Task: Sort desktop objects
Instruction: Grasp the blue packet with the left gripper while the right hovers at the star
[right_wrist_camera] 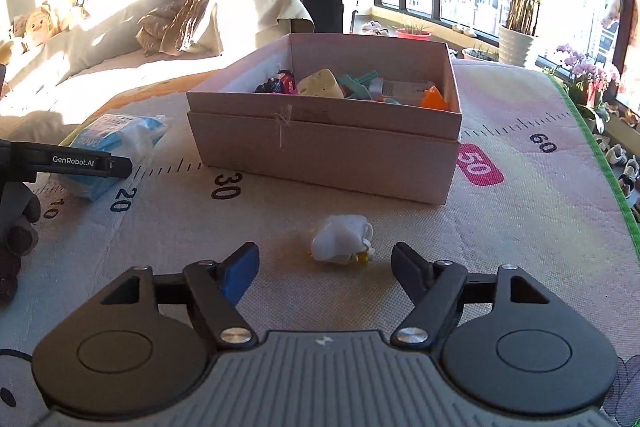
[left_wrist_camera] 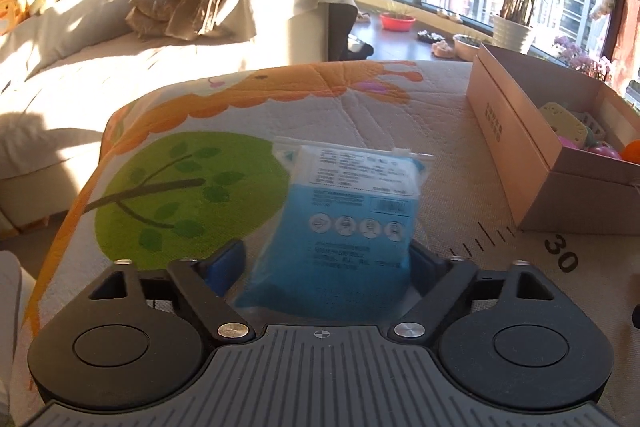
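Left hand-held gripper point(left_wrist_camera: 326, 267) is sitting with fingers spread on both sides of the blue packet point(left_wrist_camera: 340, 223); pads look near or against its edges, but I can't tell if it's actually clamping. The packet is lying flat on the mat-covered bench point(left_wrist_camera: 360, 107), partly over the green tree print, left of the cardboard box point(left_wrist_camera: 532, 147). Right hand-held gripper point(right_wrist_camera: 324, 267) is hovering with jaws wide apart and gripping nothing. A small white toy point(right_wrist_camera: 342, 239) with a yellow bit is lying on the bench just ahead, between the fingertips' line and the box. The box is sitting open and holding mixed toys: cheese wedge point(right_wrist_camera: 320, 83), orange piece point(right_wrist_camera: 434, 97), teal parts.
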